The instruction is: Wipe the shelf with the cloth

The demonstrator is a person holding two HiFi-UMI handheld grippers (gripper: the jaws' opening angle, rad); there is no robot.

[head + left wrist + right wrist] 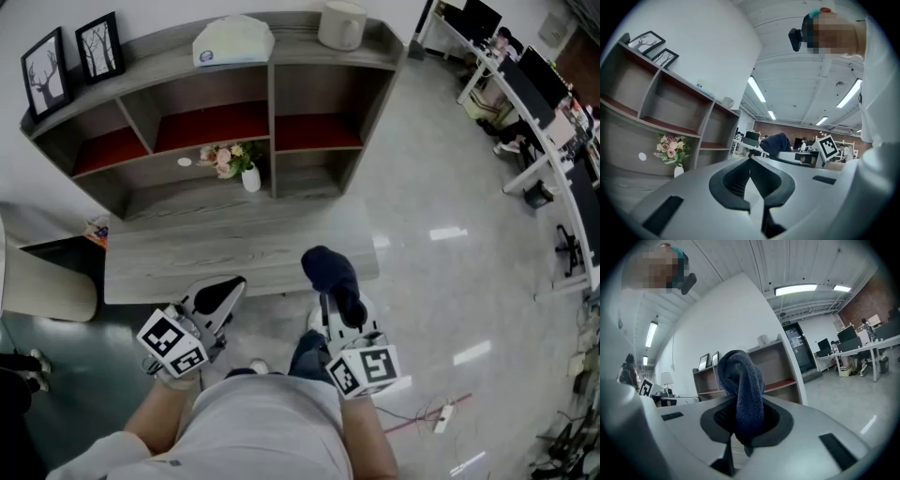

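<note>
The grey wooden shelf (272,112) with red inner boards stands against the wall ahead; it also shows in the left gripper view (670,126) and the right gripper view (773,362). A dark blue cloth (333,274) (740,380) sticks up bunched from my right gripper (330,298) (739,401), which is shut on it and held near the front edge of a low bench. My left gripper (225,286) (750,159) is beside it on the left, its jaws closed tip to tip with nothing between them.
A low grey bench (187,258) lies between me and the shelf. A flower vase (246,169) stands in a lower compartment. Two picture frames (70,61), a white pack (232,42) and a white jar (341,25) sit on top. Office desks (534,103) stand at the right, and a cable (427,412) lies on the floor.
</note>
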